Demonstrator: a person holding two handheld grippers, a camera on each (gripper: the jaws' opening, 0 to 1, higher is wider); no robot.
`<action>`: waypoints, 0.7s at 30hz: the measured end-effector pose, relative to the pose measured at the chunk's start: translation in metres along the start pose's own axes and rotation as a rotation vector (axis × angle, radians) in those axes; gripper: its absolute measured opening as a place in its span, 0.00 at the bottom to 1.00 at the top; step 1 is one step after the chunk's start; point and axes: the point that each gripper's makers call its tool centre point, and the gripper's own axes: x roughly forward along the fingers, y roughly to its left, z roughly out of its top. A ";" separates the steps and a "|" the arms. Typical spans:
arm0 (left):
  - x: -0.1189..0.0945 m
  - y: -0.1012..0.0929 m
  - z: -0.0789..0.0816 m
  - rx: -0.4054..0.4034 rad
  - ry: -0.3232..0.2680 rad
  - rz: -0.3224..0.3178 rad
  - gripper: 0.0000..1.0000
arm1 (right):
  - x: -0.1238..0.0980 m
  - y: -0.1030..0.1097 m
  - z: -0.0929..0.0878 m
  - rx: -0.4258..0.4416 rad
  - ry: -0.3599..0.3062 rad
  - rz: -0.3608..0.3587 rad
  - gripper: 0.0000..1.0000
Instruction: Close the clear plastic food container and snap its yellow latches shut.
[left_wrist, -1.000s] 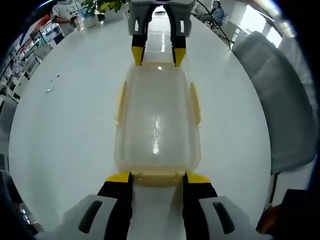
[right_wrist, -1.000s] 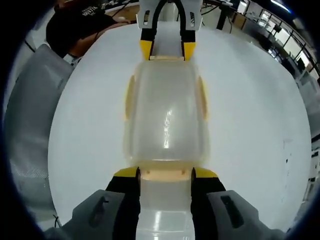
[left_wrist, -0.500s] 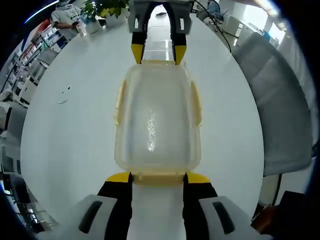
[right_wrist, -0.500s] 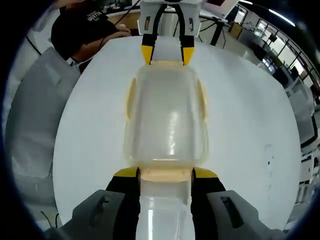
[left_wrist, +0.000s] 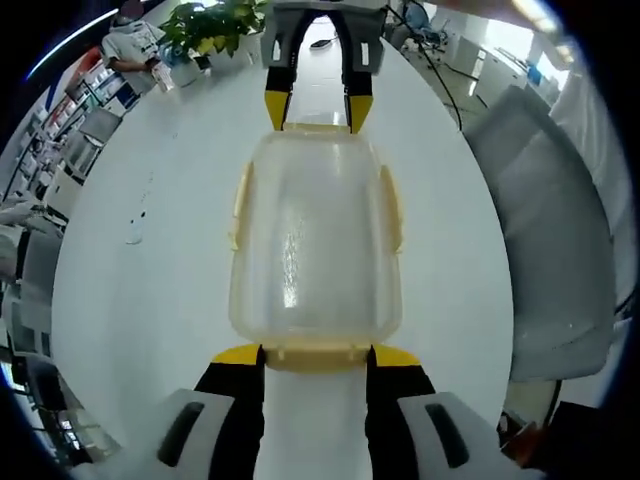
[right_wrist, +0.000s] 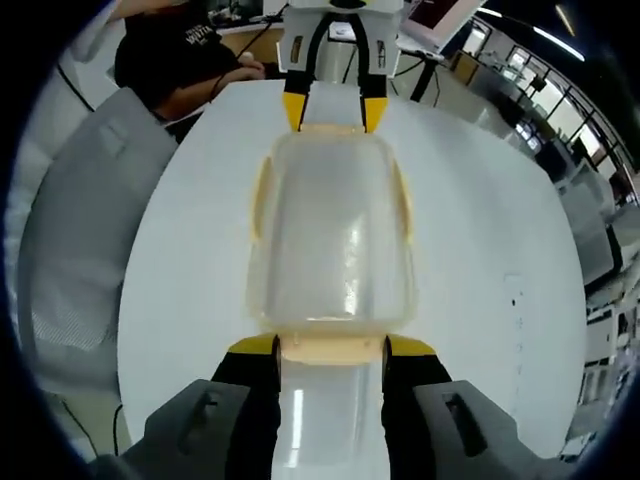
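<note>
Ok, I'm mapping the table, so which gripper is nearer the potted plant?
Right. The right gripper holds the container at the end toward the potted plant; the left gripper holds the opposite end, farther away.

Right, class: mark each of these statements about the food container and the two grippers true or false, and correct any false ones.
1. The container has its lid on. True.
2. A gripper sits at each short end of it. True: the left gripper at one, the right gripper at the other.
3. The container is full of rice. False: it looks empty.
4. It rests on a wooden floor. False: it is over a white table.
</note>
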 end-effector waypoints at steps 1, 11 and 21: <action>0.000 -0.001 0.004 0.001 0.003 0.002 0.33 | -0.002 0.000 -0.002 -0.001 0.001 -0.001 0.35; 0.008 -0.009 0.036 0.008 0.018 0.006 0.33 | -0.019 0.008 -0.032 0.000 0.001 -0.001 0.35; 0.016 -0.009 0.066 0.023 0.032 0.009 0.33 | -0.034 0.010 -0.059 0.009 -0.002 -0.005 0.35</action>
